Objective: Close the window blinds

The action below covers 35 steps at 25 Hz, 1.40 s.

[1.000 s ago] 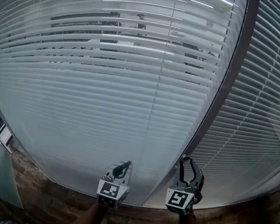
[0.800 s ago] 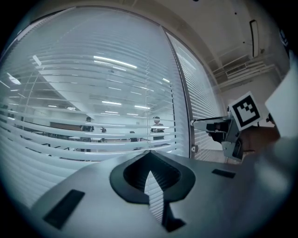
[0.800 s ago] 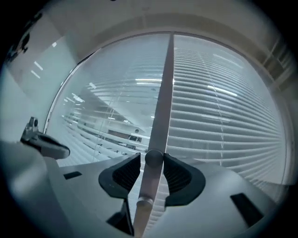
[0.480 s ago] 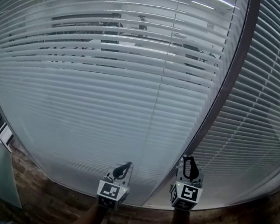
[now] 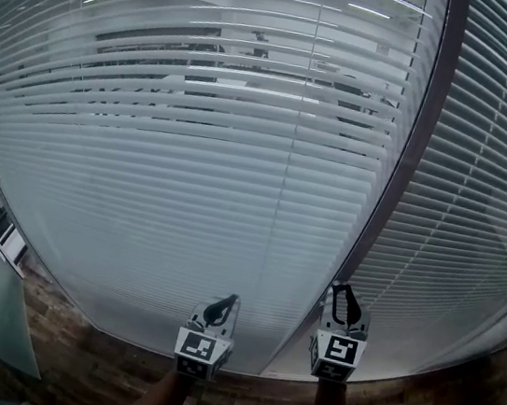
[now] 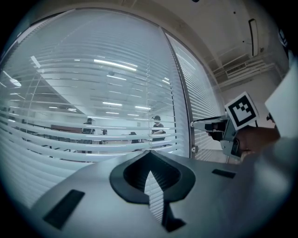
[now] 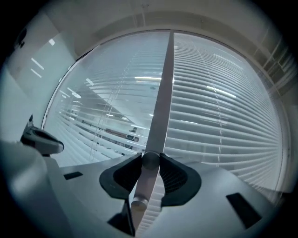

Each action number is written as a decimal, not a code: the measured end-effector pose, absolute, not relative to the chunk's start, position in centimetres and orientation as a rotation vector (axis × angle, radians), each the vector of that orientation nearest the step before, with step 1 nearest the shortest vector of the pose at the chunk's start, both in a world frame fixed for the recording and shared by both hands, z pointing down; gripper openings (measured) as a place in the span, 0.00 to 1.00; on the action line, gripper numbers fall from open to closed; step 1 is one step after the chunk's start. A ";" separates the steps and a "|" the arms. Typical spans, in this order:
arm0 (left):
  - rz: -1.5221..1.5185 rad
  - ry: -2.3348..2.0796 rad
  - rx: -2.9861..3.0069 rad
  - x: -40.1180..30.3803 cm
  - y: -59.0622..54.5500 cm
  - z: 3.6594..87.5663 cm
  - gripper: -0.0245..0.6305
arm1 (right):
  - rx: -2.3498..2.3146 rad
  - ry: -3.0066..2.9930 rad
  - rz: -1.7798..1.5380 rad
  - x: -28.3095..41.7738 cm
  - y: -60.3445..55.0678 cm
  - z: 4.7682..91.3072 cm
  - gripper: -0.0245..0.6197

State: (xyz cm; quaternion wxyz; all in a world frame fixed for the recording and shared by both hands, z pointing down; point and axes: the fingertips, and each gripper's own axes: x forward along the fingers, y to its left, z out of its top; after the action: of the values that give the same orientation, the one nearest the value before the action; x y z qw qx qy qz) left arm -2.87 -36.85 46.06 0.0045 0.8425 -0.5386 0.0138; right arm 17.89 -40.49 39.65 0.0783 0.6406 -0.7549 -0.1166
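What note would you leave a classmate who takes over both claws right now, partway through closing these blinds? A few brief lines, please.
Left claw: shut, empty, held level before the left blind.
Right claw: jaws have just been closing and now pinch the tilt wand, by the window post.
Done: right blind looks shut; left blind's lower slats too.
Left: left blind's upper slats show the room beyond; twist the wand until they close.

Our right gripper [image 5: 343,297], at 5 o'clock in the head view, has rolled so that its marker cube shows a different face, and its jaws have just been closing from a wide loop onto the knob [image 7: 150,161] between them.
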 end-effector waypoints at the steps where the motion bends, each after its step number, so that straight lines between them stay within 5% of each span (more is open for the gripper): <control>1: 0.059 -1.681 2.631 -2.8 -36.7 46.0 0.04 | 1.877 -2.185 -0.437 17.6 -40.5 39.7 0.23; 19: 0.090 -1.630 2.683 -0.7 -36.5 45.8 0.04 | 1.195 -1.275 -1.237 16.2 -40.4 41.0 0.23; 29: 0.078 -1.623 2.669 -0.1 -36.8 46.0 0.04 | 1.393 -1.479 -1.106 16.2 -40.2 40.5 0.23; 35: 0.083 -1.630 2.661 -0.3 -36.8 46.3 0.04 | 1.663 -2.088 -0.663 17.0 -39.7 39.7 0.24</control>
State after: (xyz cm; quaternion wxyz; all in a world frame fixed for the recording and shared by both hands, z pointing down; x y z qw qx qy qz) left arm -0.28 -36.79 46.35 0.0098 0.8523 -0.5222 0.0266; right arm 16.97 -39.67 39.72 0.1944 0.5932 -0.7446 -0.2365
